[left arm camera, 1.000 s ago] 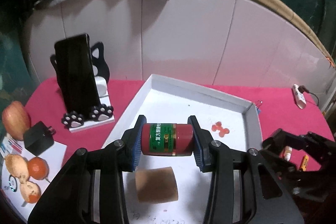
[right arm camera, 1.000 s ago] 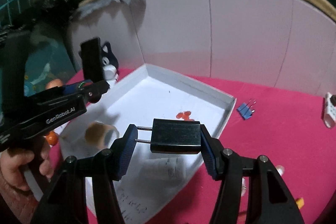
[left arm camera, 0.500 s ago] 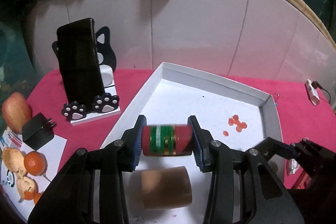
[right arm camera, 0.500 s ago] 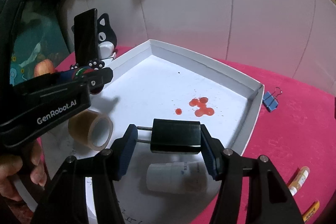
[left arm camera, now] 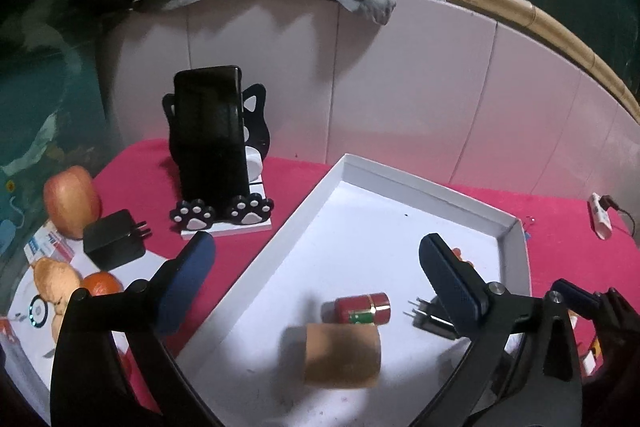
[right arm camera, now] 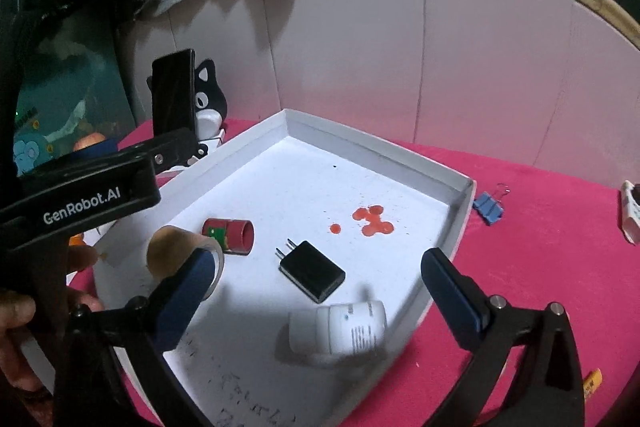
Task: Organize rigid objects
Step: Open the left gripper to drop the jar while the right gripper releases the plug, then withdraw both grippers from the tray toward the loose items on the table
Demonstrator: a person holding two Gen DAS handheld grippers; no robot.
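Note:
A white tray (left arm camera: 424,187) (right arm camera: 400,147) lies on the red cloth. In it lie a red and green bottle (left arm camera: 362,309) (right arm camera: 229,235), a brown tape roll (left arm camera: 341,354) (right arm camera: 170,251), a black charger (right arm camera: 312,271) (left arm camera: 430,315) and a white bottle (right arm camera: 340,327). My left gripper (left arm camera: 316,279) is open and empty above the tray. My right gripper (right arm camera: 320,287) is open and empty above the charger and white bottle.
A phone on a cat stand (left arm camera: 212,147) (right arm camera: 176,95) stands left of the tray. An apple (left arm camera: 71,201), a second black charger (left arm camera: 114,239) and oranges (left arm camera: 100,283) lie far left. A blue binder clip (right arm camera: 489,206) and a white plug (left arm camera: 600,215) lie right of the tray.
Both grippers have opened. The left one let go of the red and green bottle, the right one let go of the black charger; both things now lie in the tray.

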